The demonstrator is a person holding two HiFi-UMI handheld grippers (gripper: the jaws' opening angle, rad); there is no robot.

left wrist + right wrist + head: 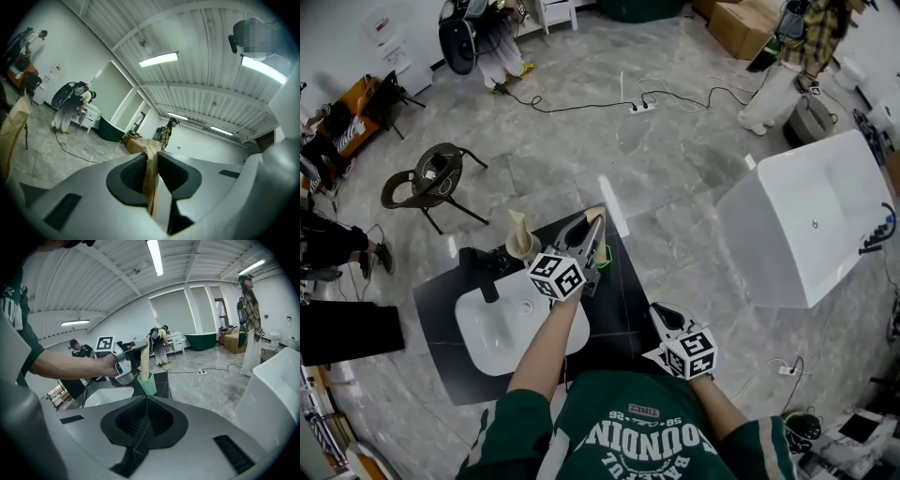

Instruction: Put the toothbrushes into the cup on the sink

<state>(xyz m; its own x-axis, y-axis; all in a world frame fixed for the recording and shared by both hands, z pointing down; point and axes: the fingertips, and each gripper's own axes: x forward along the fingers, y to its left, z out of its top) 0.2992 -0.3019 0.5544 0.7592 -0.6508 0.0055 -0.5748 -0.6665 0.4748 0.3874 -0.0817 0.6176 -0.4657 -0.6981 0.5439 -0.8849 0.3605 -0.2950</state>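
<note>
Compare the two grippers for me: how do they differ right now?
The left gripper clamps a tan toothbrush; the right gripper is shut on nothing. The left gripper reaches out to the green cup beside the sink; the right gripper hangs close to the person. Both carry a cube with square markers.

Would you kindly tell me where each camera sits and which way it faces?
Head view: on the person's head, steeply down at the sink; both arms, left gripper and right gripper show.
Left gripper view: on the left gripper, out across the room; only its jaws, shut on a toothbrush.
Right gripper view: on the right gripper, toward the green cup; its shut jaws, plus the left arm.
Shared: head and right gripper views both show the left gripper and sink.
</note>
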